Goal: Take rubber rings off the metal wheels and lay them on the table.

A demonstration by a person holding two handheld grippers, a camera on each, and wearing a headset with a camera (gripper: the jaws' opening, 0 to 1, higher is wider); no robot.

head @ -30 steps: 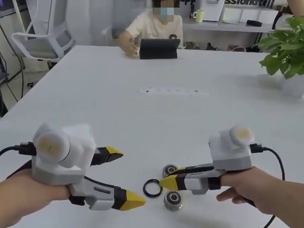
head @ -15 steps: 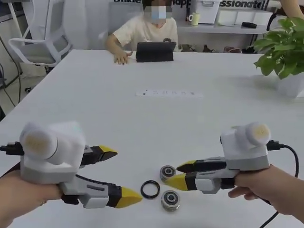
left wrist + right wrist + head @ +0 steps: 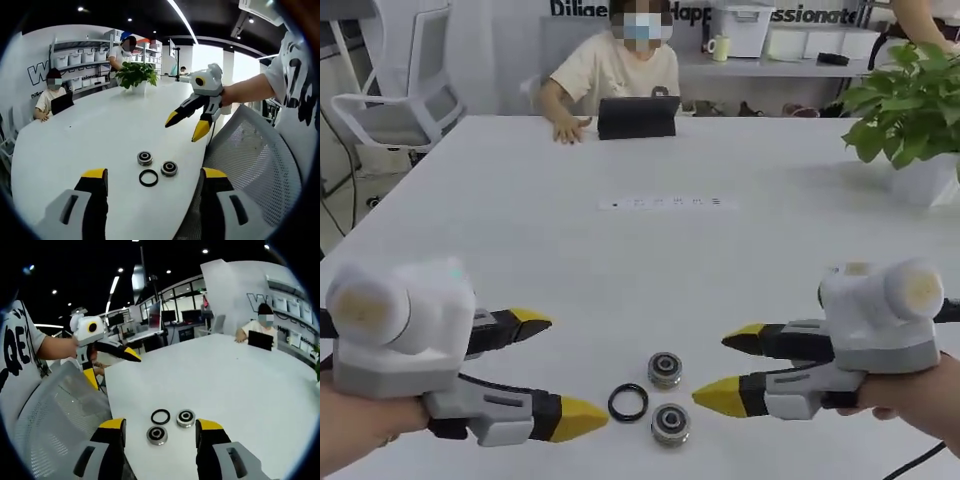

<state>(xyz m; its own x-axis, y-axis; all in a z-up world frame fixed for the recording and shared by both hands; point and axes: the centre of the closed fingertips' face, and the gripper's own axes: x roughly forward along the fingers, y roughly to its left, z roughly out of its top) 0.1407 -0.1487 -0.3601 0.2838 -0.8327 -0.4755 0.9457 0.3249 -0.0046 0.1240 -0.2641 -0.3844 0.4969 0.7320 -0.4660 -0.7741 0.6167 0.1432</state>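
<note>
The right gripper (image 3: 715, 368) has pulled back to the right. Its yellow-tipped fingers (image 3: 722, 396), which were right up against the wheels a second ago, now sit apart from them, spread open and holding nothing. The left gripper (image 3: 570, 368) stays much where it was, left of the parts, its fingers also open and empty. On the white bench (image 3: 650, 260), the black rubber ring (image 3: 628, 403) lies flat as before, just left of the two metal wheels (image 3: 665, 368), between the grippers.

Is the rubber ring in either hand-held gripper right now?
No, the ring lies on the table; the left hand-held gripper and right hand-held gripper are open, apart from it.
</note>
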